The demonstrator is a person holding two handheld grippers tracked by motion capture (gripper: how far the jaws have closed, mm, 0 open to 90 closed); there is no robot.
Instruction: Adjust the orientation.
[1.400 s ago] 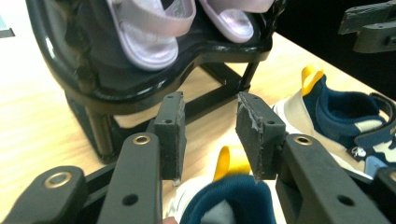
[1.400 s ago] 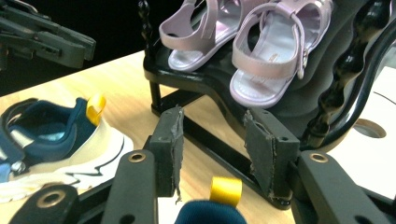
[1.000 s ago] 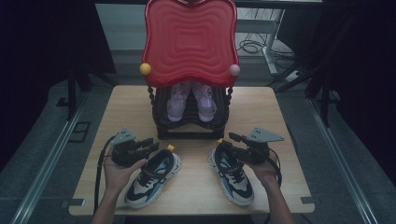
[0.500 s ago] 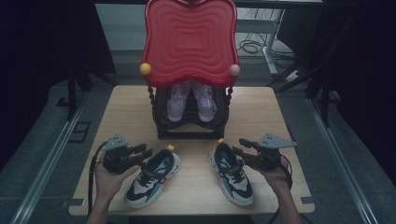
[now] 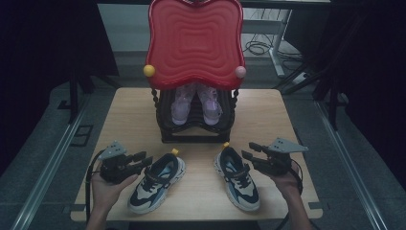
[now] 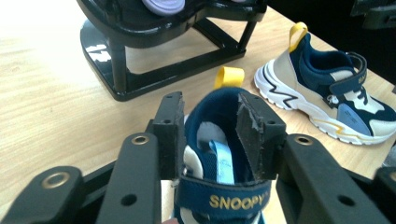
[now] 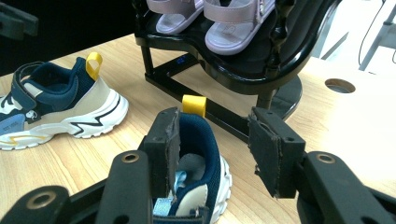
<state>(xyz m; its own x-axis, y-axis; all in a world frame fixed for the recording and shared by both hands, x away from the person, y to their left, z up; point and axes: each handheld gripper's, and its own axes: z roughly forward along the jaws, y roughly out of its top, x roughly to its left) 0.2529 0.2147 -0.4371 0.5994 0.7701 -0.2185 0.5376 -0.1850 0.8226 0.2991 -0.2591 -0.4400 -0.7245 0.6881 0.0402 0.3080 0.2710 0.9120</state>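
**Currently: both grippers sitting at the sneaker heels, nothing clamped yet**

Going big to small:

- Wooden table [image 5: 268, 120] is filling the centre of the high view; everything is standing on it.
- Red wavy-edged panel [image 5: 194, 43] is standing upright at top centre, looking like the back of the black chair-shaped rack [image 5: 196, 129] below it.
- That rack is acting as the container: a pair of lilac sandals [image 7: 224, 21] is sitting side by side on its seat. The base frame under the seat is holding nothing.
- Left sneaker [image 5: 155, 181] is lying at lower left of centre, right sneaker [image 5: 238, 177] at lower right of centre, both yellow heel tabs pointing up-frame toward the rack. Judging by that, they are lined up to go in heel first, likely under the sandals.
- Left gripper [image 6: 208, 135] is sitting at the left sneaker's heel opening, jaws spread and straddling the collar; the pads look just off it, so no pinch. Jaws have just been easing shut a little.
- Right gripper [image 7: 212, 156] has its jaws spread wider: one pad beside the right sneaker's heel, the other hanging over bare table, gripping nothing. Jaws have just been opening.
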